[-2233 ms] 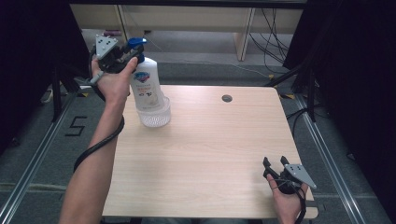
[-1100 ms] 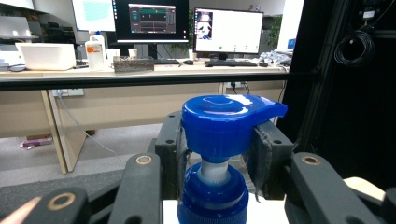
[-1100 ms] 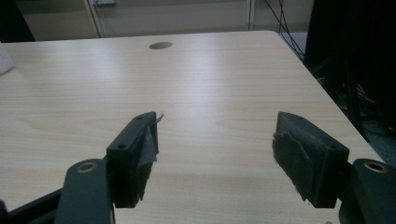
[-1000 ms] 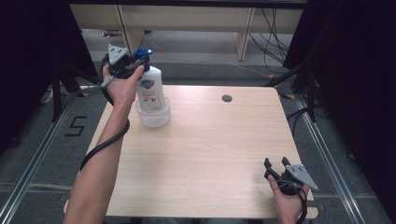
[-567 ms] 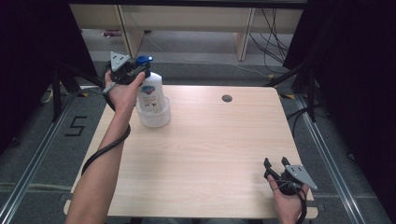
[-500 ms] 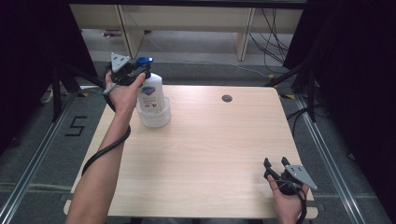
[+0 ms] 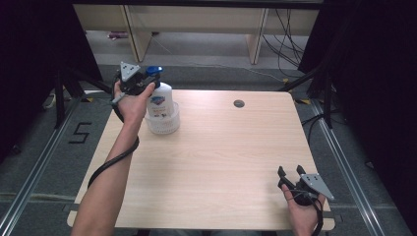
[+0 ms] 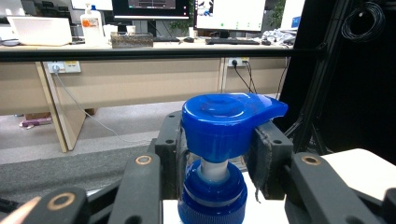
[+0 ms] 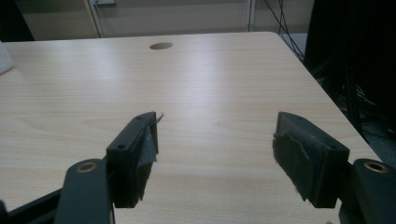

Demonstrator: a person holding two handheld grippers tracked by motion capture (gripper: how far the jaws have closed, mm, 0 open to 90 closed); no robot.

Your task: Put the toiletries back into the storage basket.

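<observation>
High view: overhead from the near side, facing forward and down on the whole tabletop point(image 7: 221, 157). Gripper views: close, low, looking along own fingers; tabletop hole point(image 7: 239, 103) shared with the right gripper view.

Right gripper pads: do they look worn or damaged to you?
Yes. On the right gripper, the padding on the left-hand pad is peeling, with a loose corner curling off its top edge. The other pad looks rumpled too. Jaws stand open over the bare table, holding nothing.
</observation>
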